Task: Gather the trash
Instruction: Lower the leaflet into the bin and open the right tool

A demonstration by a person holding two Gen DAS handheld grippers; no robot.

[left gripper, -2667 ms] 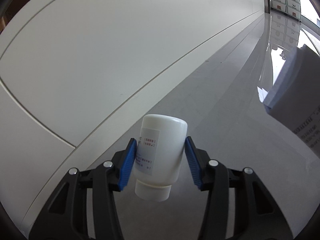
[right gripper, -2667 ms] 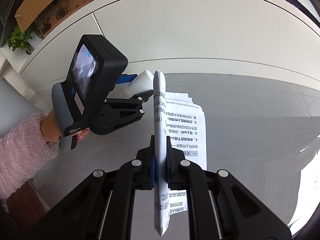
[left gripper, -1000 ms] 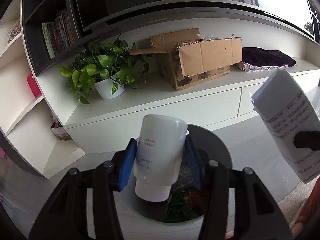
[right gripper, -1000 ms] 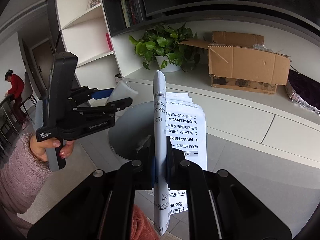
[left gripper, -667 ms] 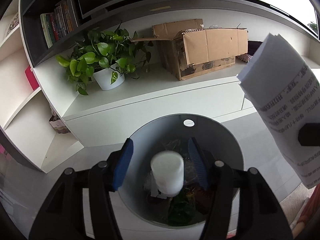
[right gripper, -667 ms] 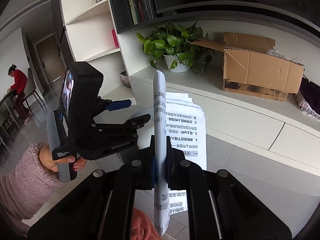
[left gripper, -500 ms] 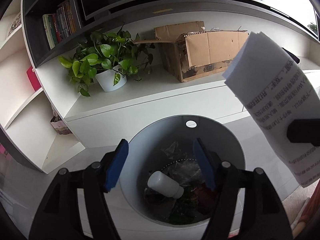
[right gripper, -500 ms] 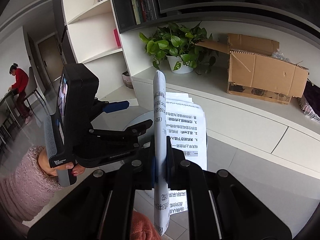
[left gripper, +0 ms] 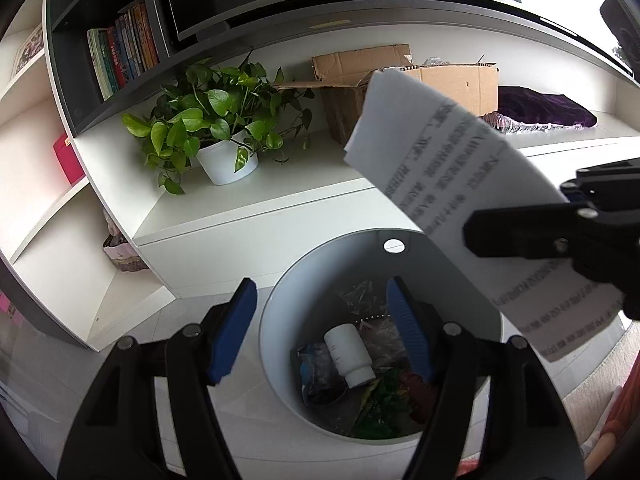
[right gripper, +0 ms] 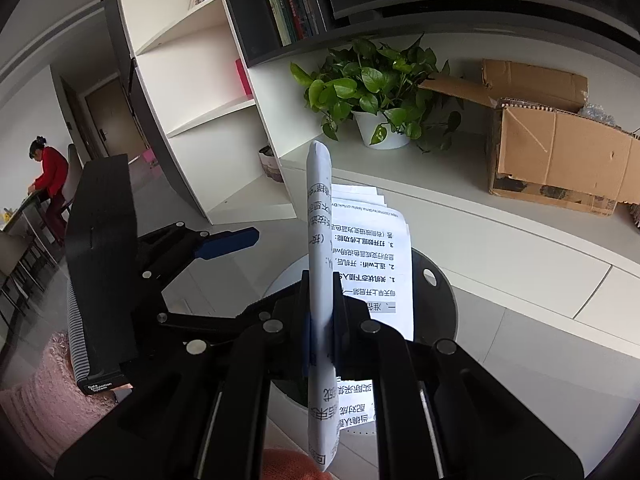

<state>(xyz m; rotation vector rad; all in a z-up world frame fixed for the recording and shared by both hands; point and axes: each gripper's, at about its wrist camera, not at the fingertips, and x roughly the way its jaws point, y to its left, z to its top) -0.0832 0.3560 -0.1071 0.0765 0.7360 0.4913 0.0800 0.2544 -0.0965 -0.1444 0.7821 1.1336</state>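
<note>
Dropped from my left gripper [left gripper: 320,320] — jaws now apart — the white bottle [left gripper: 349,354] lies in the bin [left gripper: 280,312], lower centre; my right gripper [right gripper: 322,332], still clamping folded paper [right gripper: 320,240], goes next.

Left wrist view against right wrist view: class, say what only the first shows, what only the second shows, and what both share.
Only the left wrist view looks down into the trash bin: a white bottle lies among wrappers, under the open, empty left gripper. A purple cloth lies by the box.

Only the right wrist view shows a distant person in red at a table, a door and a pink sleeve.

Both show the folded printed paper clamped in the right gripper, the potted plant, the cardboard box and shelved books.
</note>
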